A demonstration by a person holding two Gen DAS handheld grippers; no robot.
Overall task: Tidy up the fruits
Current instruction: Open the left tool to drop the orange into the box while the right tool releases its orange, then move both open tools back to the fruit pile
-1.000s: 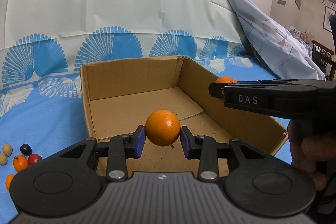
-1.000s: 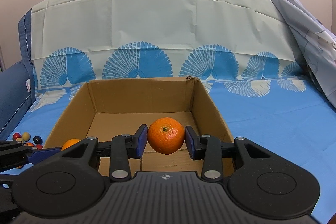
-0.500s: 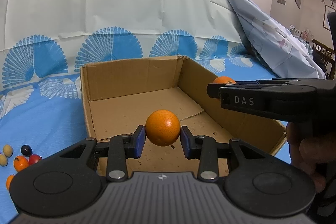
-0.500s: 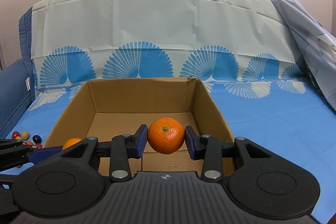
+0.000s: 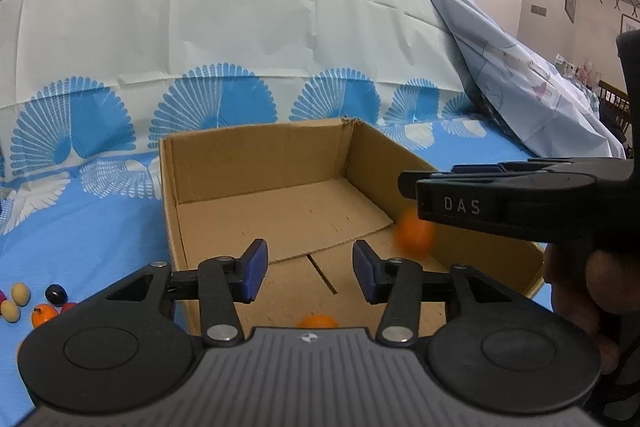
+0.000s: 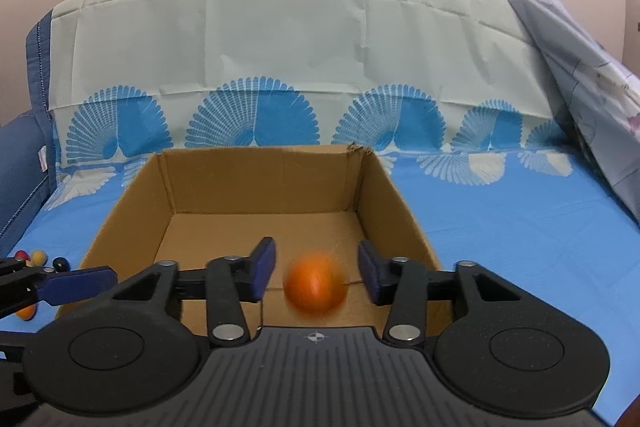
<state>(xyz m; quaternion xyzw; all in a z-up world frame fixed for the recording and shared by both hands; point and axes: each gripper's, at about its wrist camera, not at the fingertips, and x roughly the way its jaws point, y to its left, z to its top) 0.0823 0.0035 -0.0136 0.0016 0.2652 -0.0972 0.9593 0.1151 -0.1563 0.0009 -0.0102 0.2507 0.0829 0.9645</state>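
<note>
Left tool: jaws just parted, nothing between; its orange lies low in the box. Right tool: jaws just parted, pads clear of a blurred, dropping orange. Oranges: likely light, firm, smooth, prone to roll; grip across the middle. Small fruits beside box, on the bed.

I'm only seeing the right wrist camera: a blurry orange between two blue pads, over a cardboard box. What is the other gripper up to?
Observer: The left gripper hangs over the same cardboard box. Its jaws have just been opening, with nothing between them.
Visitor: Any fruit in the box on that side?
Observer: Yes, an orange shows low in the box, mostly hidden by the gripper body.
Visitor: And outside the box?
Observer: Small fruits lie on the blue cloth, two of them beige.
</note>
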